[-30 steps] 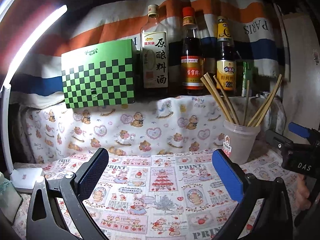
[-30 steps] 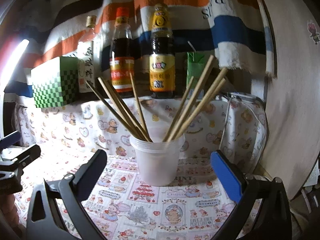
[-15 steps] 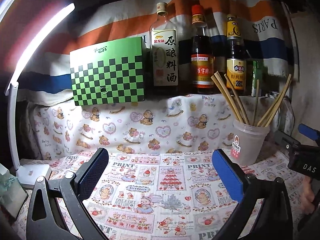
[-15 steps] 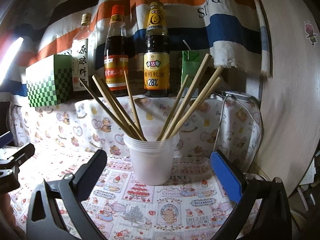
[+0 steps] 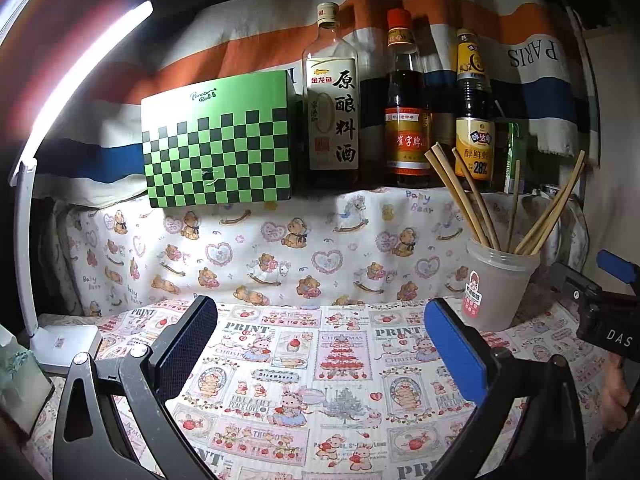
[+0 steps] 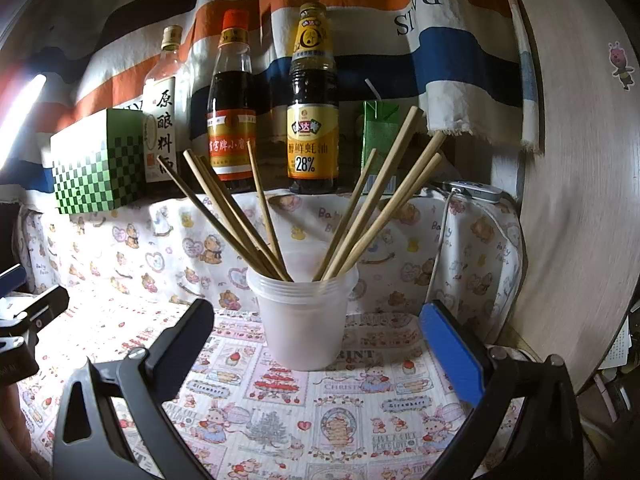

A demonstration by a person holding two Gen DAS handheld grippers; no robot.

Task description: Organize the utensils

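Chopsticks [image 6: 224,204], plain pale wood and about eight of them, fan out from a translucent white plastic cup [image 6: 304,320] standing on the surface under a patchwork-print cartoon cloth [image 5: 344,364]. Right tongs [image 6: 316,344] hang just in front of the cup with blue-padded fingers wide apart and nothing between them. Left tongs [image 5: 320,340] hover over bare cloth to the cup's left, likewise spread and empty. On the shelf behind stand a green checkered cardboard box [image 5: 218,140], a clear glass bottle with a white label [image 5: 332,120], a dark sauce bottle with a red cap [image 5: 406,120] and a dark bottle with a yellow label [image 5: 474,120]. A white bar lamp [image 5: 80,76] glows at the far left.
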